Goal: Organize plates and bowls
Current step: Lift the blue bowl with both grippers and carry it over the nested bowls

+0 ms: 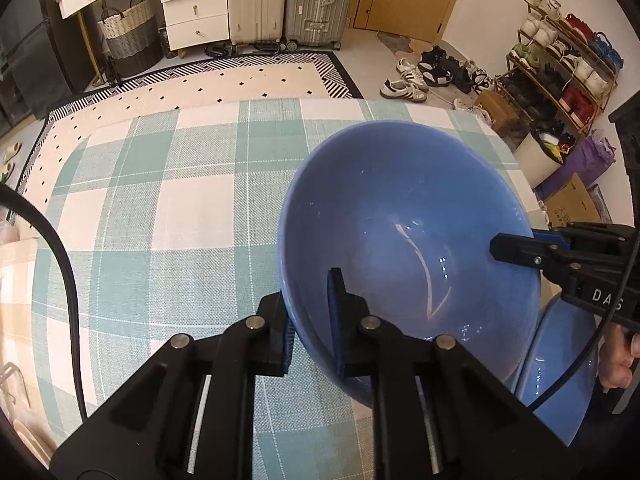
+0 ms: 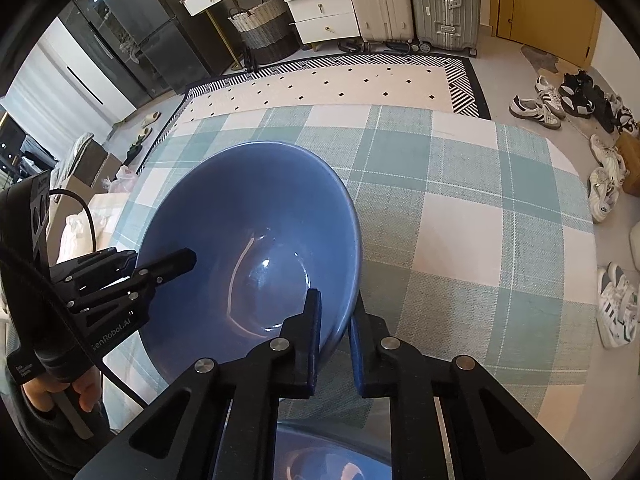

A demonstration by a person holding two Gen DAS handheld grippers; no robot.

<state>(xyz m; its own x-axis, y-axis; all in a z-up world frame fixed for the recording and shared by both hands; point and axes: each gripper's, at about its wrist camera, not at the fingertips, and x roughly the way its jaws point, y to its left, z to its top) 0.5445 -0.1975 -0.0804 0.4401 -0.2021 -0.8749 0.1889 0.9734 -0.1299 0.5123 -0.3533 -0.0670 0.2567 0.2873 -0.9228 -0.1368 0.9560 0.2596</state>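
The blue bowl (image 1: 400, 216) is held tilted over the bench (image 1: 160, 200), which wears a green and white checked cloth (image 2: 460, 200). Both pairs of tongs are clamped on its rim, on opposite sides. The left tongs (image 1: 310, 320) grip the near left part of the rim: one finger sits inside the bowl, the other presses against the outer wall, with the thin wall pinched between them. The right tongs (image 2: 334, 328) do the same on the near right part of the rim, inner finger against the glazed inside, outer finger behind the wall. In each wrist view the other tongs reach in from the side, a black finger lying across the inside of the bowl.

Writing shows on the tool bodies: "DAS" in white letters on the right tool as seen from the left wrist, and "GenRobot.AI" along the left tool as seen from the right wrist; smaller print lower on that handle is too small to read.

The bowl is round, so it has no long axis. Its mouth faces up and toward the cameras, with the far rim standing higher than the near rim.

A second blue dish (image 1: 560, 368) lies just below and beside the bowl, at the near edge of the bench; whether the two touch cannot be told
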